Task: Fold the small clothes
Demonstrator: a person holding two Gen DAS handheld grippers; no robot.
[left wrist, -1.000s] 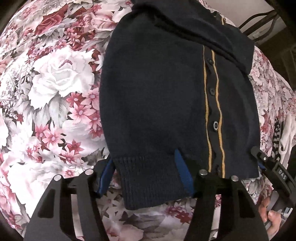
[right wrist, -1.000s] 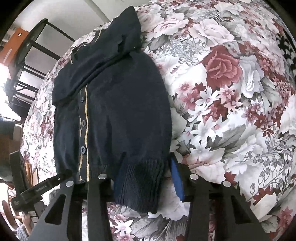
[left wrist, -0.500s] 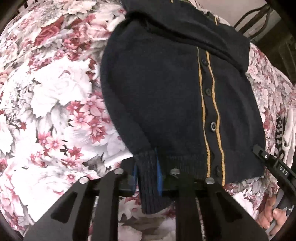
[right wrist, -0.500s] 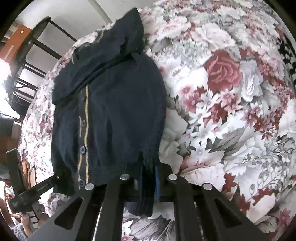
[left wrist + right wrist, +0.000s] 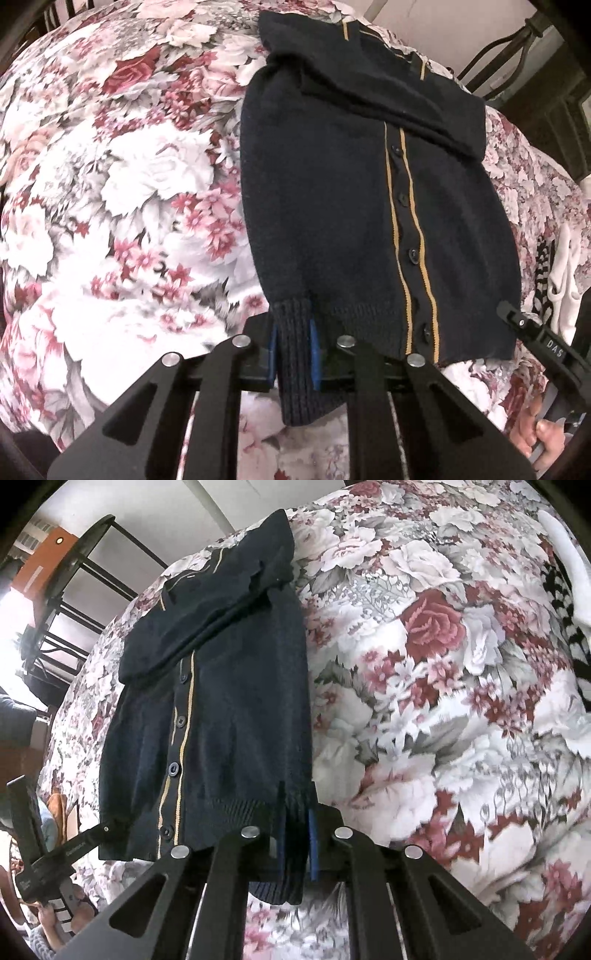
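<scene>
A small navy cardigan [image 5: 332, 192] with two yellow stripes and a row of buttons lies on a floral cloth, its sleeves folded across the top. My left gripper [image 5: 293, 350] is shut on the ribbed hem at the cardigan's near left corner. My right gripper [image 5: 297, 834] is shut on the ribbed hem at the near right corner of the cardigan [image 5: 229, 701]. The right gripper's tip also shows at the right edge of the left wrist view [image 5: 532, 332]. The left gripper's tip shows at the lower left of the right wrist view [image 5: 62, 849].
The floral cloth [image 5: 110, 184] covers the whole surface [image 5: 461, 701]. A white and a black-and-white striped garment [image 5: 554, 273] lie to the right [image 5: 565, 590]. Dark metal furniture [image 5: 74, 590] stands beyond the far edge.
Both grippers were open around the hem corners a second ago; they have closed on the ribbed hem and hold it. The view has pulled back slightly.
</scene>
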